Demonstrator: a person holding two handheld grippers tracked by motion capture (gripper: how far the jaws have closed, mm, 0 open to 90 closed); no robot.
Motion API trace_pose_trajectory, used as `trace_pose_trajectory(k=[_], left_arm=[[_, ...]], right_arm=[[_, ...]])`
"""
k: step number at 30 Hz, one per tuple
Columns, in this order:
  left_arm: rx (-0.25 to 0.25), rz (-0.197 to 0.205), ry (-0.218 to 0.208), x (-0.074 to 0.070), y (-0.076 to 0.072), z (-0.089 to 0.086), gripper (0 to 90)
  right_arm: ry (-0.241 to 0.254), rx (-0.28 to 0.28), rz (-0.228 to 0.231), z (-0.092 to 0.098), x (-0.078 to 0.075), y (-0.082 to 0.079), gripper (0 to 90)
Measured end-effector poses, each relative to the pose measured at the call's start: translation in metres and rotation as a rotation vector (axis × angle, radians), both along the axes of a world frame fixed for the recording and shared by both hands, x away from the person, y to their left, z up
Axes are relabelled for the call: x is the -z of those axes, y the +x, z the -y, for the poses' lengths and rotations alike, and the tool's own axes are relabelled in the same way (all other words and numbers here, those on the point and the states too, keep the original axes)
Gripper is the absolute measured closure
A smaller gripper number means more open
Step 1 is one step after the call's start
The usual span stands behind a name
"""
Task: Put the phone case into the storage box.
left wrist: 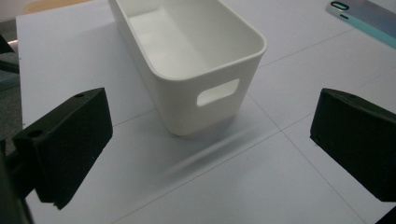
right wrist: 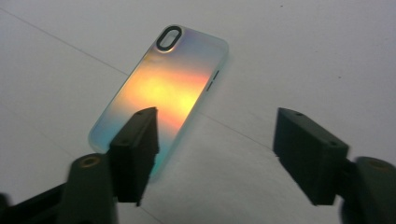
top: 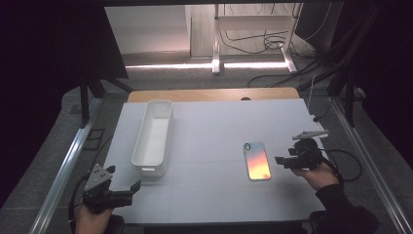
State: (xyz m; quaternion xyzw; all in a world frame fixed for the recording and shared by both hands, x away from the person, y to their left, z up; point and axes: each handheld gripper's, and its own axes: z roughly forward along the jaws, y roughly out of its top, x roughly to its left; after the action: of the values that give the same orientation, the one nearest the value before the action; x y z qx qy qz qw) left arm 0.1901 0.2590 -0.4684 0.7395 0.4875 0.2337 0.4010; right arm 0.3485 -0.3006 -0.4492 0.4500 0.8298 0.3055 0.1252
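Tabletop [top: 209, 131]: We are looking down on a white surface crossed by thin grid lines, with a strip of bare wood showing along its far edge.

White bin [top: 153, 136]: We are seeing a long, empty plastic container standing upright on the tabletop, a handle slot cut into its near end wall; it is serving as our landmark.

Phone case [top: 256, 160]: We are finding it lying flat on the tabletop, well apart from the white bin on the bin's right, camera cut-out at its far end, its iridescent back glowing orange and pale blue.

Left hand-held gripper [top: 122, 187]: We are seeing it hovering just off the white bin's near end, held in the person's left hand [top: 92, 217]; its jaws are standing wide apart with nothing between them, and in the left gripper view the bin's slotted end is sitting between them, farther off.

Right hand-held gripper [top: 281, 161]: We are seeing it well to the right of the white bin, just beside the phone case's right edge, jaws spread and empty; in the right gripper view one jaw is overlapping the case's near corner, and we cannot tell whether it is touching.
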Motion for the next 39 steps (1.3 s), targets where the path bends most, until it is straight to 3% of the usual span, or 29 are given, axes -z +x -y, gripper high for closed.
trace_pose_trajectory(k=[4,6,7,10,25,39], left_arm=[[0.001,0.000,0.000,0.000,0.000,0.000,0.0],[0.002,0.001,0.001,0.000,0.000,0.000,0.0],[0.002,0.001,0.001,0.000,0.000,0.000,0.0],[0.004,0.002,0.004,0.000,0.000,0.000,0.0],[0.009,0.004,0.011,0.000,0.000,0.001,0.0],[0.010,0.003,0.016,0.000,0.000,0.002,0.0]], right_arm=[[-0.003,-0.024,-0.012,-0.001,-0.001,0.001,61.1],[0.003,-0.046,-0.013,-0.002,-0.002,0.001,71.5],[0.003,-0.046,-0.013,-0.002,-0.002,0.001,71.5],[0.010,-0.080,-0.019,-0.005,0.001,0.002,88.8],[-0.025,-0.187,-0.042,-0.036,0.011,0.004,89.6],[-0.037,-0.226,-0.059,-0.062,0.022,0.008,89.7]])
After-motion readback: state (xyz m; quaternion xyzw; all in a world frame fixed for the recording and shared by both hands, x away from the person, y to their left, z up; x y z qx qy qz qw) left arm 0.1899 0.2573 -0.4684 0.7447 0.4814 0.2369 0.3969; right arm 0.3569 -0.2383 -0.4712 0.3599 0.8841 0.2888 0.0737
